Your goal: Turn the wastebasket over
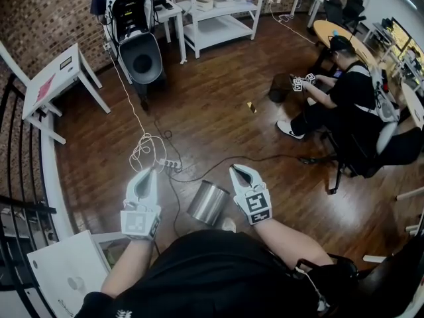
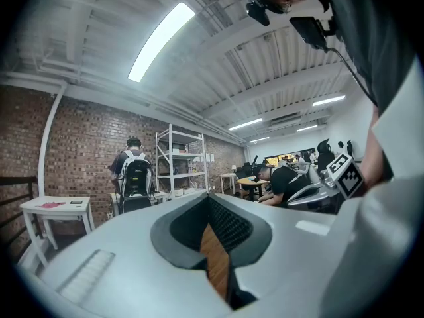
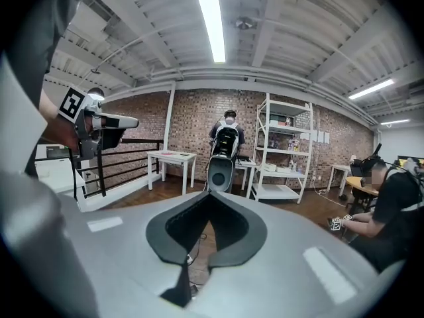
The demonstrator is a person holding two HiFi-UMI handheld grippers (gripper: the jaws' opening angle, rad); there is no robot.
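The wastebasket (image 1: 208, 203) is a shiny metal cylinder on the wooden floor, right in front of me; its opening does not show. My left gripper (image 1: 151, 171) hovers to its left, its jaws closed to a point with nothing between them. My right gripper (image 1: 235, 169) hangs just above the basket's right side, also shut and empty, and I cannot tell whether it touches the basket. Neither gripper view shows the basket. In the left gripper view the left gripper (image 2: 209, 195) has its tips together, and the right gripper (image 2: 331, 181) is at the right. In the right gripper view the right gripper (image 3: 211, 192) looks toward the shelf.
A power strip (image 1: 170, 165) and loose cables (image 1: 144, 148) lie on the floor just beyond the grippers. A seated person (image 1: 351, 105) works at the right next to a dark basket (image 1: 281, 87). A white table (image 1: 56, 78), a shelf unit (image 1: 218, 12), a black-and-white machine (image 1: 136, 35) and a railing (image 1: 16, 197) ring the floor.
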